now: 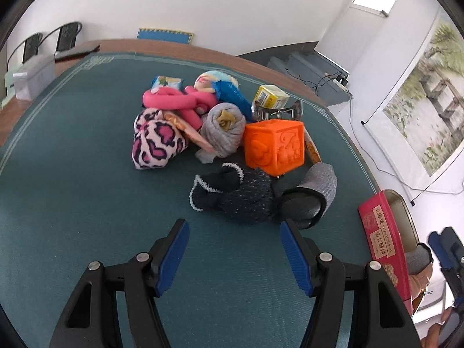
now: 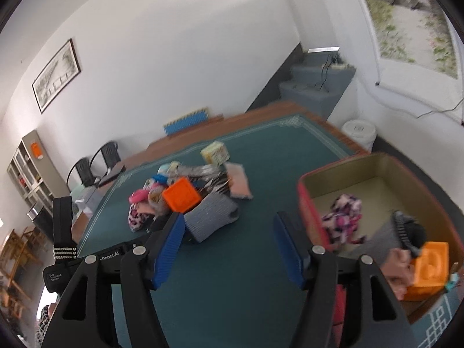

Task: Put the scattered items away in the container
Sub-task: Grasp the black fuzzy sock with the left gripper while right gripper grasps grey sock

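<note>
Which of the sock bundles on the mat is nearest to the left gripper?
The dark navy fuzzy bundle, just ahead of the open left gripper. The grey bundle and the pink leopard one lie farther back in the pile.

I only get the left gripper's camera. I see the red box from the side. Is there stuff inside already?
Observer: Yes. The right wrist view looks into the red box; a pink patterned cloth lies on its floor.
Child: Anything else in there?
Observer: An orange cube sits at the near end.
Child: Is the right gripper holding something?
Observer: No, the right gripper is open and empty above the mat, beside the box.
</note>
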Action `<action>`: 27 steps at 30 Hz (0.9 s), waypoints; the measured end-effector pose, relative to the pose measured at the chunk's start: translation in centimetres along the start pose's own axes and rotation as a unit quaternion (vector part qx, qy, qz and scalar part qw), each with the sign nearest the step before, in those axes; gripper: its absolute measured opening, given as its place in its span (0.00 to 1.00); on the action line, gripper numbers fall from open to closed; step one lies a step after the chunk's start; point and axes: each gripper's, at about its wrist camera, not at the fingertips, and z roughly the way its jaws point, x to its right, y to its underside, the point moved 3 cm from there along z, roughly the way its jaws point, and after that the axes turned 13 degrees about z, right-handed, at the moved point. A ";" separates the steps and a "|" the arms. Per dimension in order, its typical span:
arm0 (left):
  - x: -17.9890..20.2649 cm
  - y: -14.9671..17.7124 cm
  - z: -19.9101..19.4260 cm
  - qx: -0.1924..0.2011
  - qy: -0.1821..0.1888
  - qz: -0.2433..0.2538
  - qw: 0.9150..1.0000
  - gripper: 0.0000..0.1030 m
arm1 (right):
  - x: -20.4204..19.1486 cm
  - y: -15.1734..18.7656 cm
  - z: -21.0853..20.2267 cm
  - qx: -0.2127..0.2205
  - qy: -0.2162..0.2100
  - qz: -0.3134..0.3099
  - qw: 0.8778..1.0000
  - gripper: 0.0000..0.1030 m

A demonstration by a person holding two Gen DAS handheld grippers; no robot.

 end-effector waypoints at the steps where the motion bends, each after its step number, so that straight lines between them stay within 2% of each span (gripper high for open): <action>1: -0.1 0.0 0.1 -0.001 0.000 -0.001 1.000 0.65 | -0.3 0.0 0.7 -0.012 -0.003 0.000 1.000 0.66; 7: 0.0 0.0 0.6 -0.007 -0.007 -0.001 1.000 0.65 | -1.9 -0.3 5.2 -0.083 -0.020 0.012 0.996 0.66; 14: -0.4 0.0 0.7 -0.004 -0.017 -0.001 1.000 0.65 | -1.7 -0.3 11.8 -0.163 -0.030 0.083 0.983 0.66; 21: -0.8 -0.1 1.1 -0.009 -0.017 -0.006 1.000 0.65 | -1.3 0.9 15.9 -0.192 -0.014 0.108 0.975 0.67; 25: -1.0 -0.1 1.3 -0.010 -0.018 -0.011 1.000 0.65 | -0.8 1.7 17.8 -0.205 0.000 0.120 0.971 0.78; 27: -1.0 0.0 1.4 -0.011 -0.019 -0.010 1.000 0.65 | -0.6 2.0 18.6 -0.207 -0.001 0.123 0.970 0.78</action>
